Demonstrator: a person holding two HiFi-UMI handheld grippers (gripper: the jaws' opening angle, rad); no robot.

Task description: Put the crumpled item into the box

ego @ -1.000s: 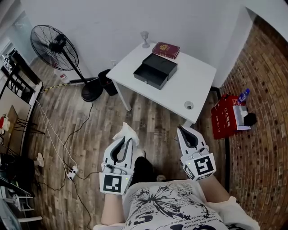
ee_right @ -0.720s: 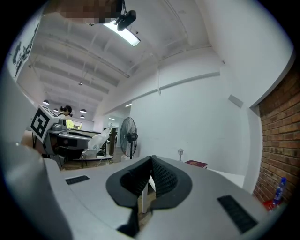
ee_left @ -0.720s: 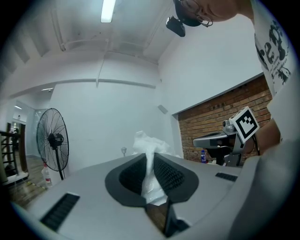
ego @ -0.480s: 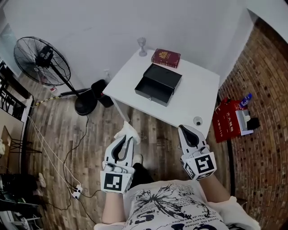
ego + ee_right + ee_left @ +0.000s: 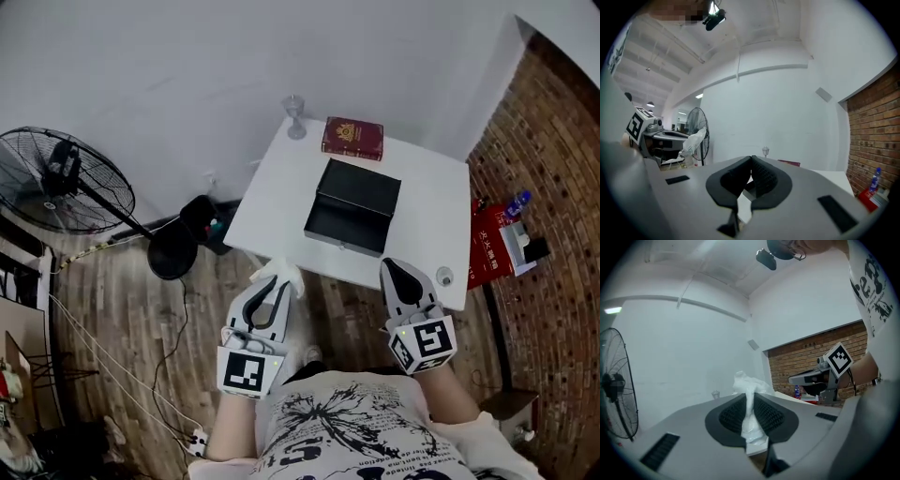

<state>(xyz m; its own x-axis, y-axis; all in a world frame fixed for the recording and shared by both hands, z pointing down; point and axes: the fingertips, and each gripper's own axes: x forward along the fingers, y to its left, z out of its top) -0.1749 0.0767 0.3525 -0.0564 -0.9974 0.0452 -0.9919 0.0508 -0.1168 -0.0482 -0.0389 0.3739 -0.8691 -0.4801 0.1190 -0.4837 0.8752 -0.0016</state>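
Observation:
A crumpled white item (image 5: 278, 274) is pinched in my left gripper (image 5: 280, 287), held over the wooden floor just short of the table's near edge. In the left gripper view the item (image 5: 749, 401) fills the narrow gap between the pads and sticks out past the tips. The black box (image 5: 353, 206) lies open on the white table (image 5: 272, 192), ahead and to the right of that gripper. My right gripper (image 5: 397, 266) hovers at the table's near right edge, shut with nothing in it; its tips (image 5: 751, 158) meet.
A red book (image 5: 352, 139) and a small glass goblet (image 5: 294, 103) stand behind the box. A small round object (image 5: 444, 277) sits at the table's near right corner. A standing fan (image 5: 66, 183) is at the left, a brick wall (image 5: 553, 187) and red bag (image 5: 487, 248) at the right.
The view has moved toward the table: table and box now sit closer and more central, the fan has slid left. Both grippers keep their pose, the left still holding the item.

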